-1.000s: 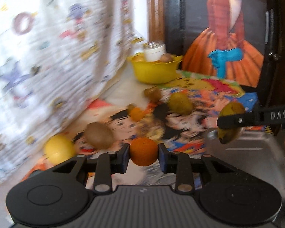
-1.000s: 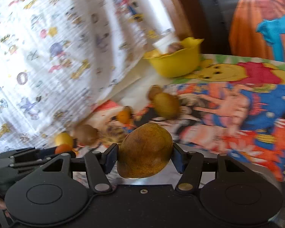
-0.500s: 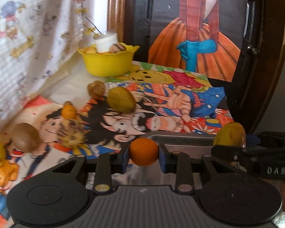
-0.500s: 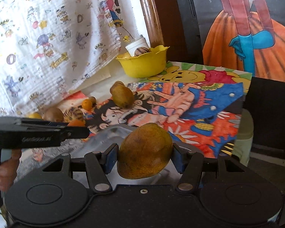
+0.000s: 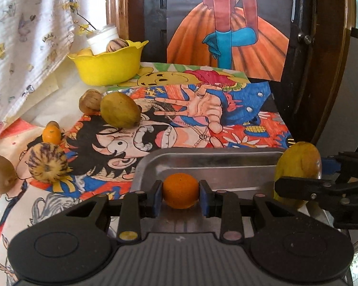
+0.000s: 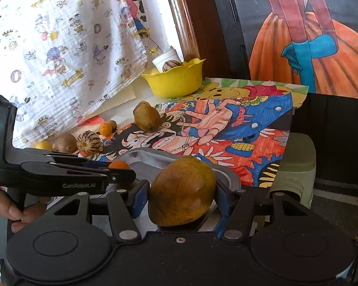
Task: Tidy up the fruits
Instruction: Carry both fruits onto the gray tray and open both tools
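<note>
The big cartoon cloth (image 5: 202,109) covers the table, and the picture of an orange dress (image 5: 226,35) stands at 12 o'clock behind it. A second ago both cameras looked left at the white curtain (image 6: 59,47). Now they have swung round to face the metal tray (image 5: 214,164), which sits close in front, near 6 o'clock. That means both fruits have been carried over and are ready to be put down.

The yellow bowl (image 5: 107,69) waits at 11 o'clock, far back, with a white jar (image 5: 102,39) and a striped nut inside.

The right gripper (image 6: 182,197) is squeezed tight on the mango (image 6: 182,190), a big brown-yellow fruit. It hangs just over the near edge of the tray. In the left view it shows at 3 o'clock.

The left gripper (image 5: 180,195) is closed narrow on the small orange (image 5: 180,193), also just above the tray.

More fruit lies on the cloth, well apart from the tray: a second mango (image 5: 120,113) at 11 o'clock with a brown nut (image 5: 89,101) touching it, a striped round fruit (image 5: 47,165) and a brown kiwi (image 5: 0,177) at 9 o'clock, and a tiny orange (image 5: 51,134) at 10 o'clock.

I think the next job is to lower both fruits and let go gently, because round fruit can roll on slippery metal.
</note>
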`<state>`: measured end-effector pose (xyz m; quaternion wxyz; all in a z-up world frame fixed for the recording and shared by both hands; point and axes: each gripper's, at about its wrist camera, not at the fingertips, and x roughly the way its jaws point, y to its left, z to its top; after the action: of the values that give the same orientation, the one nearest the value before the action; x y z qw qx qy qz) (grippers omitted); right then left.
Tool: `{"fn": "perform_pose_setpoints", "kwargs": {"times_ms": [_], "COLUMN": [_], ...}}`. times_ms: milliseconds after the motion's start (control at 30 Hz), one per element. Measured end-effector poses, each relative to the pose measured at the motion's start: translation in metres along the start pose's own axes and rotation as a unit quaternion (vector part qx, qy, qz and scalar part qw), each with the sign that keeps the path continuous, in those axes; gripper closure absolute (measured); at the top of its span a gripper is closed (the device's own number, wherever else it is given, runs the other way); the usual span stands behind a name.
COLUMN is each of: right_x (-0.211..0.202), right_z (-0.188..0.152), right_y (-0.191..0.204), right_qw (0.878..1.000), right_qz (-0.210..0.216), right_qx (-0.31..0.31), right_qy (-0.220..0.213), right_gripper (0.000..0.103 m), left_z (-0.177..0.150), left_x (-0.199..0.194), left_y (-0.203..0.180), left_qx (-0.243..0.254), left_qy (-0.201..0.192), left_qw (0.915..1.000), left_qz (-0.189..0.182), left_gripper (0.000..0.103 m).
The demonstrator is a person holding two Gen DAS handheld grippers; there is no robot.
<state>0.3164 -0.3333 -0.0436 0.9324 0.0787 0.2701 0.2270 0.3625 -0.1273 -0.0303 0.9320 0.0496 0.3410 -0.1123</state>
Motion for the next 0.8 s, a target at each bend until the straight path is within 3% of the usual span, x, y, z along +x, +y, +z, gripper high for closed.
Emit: {"fn": "perform_pose_setpoints", "kwargs": {"times_ms": [233, 333, 467, 667, 800], "right_x": [-0.004, -0.005, -0.007, -0.013, -0.02], "right_z": [-0.004, -0.005, -0.008, -0.012, -0.016], "right_y": [0.001, 0.004, 0.01, 0.012, 0.016], "right_qw": [1.0, 1.0, 0.999, 0.999, 0.999], "right_qz": [-0.001, -0.001, -0.011, -0.015, -0.02], "right_qx": [-0.011, -0.018, -0.034, -0.034, -0.033], "right_qy": [-0.01, -0.013, -0.018, -0.017, -0.019], "right_gripper": [0.04, 0.035, 0.02, 0.016, 0.01], "left_z": [-0.002, -0.001, -0.001, 0.0, -0.002], "left_x": [0.003, 0.003, 0.002, -0.005, -0.015], "left_y": [0.003, 0.004, 0.005, 0.016, 0.02], "left_qx": [-0.012, -0.016, -0.024, -0.073, -0.087], "left_qy": [0.005, 0.007, 0.011, 0.016, 0.004], "left_qw": [0.9999, 0.9998, 0.9997, 0.997, 0.996], "left_qz": [-0.005, -0.005, -0.003, -0.019, -0.02], "left_gripper": [0.067, 0.067, 0.067, 0.065, 0.046]}}
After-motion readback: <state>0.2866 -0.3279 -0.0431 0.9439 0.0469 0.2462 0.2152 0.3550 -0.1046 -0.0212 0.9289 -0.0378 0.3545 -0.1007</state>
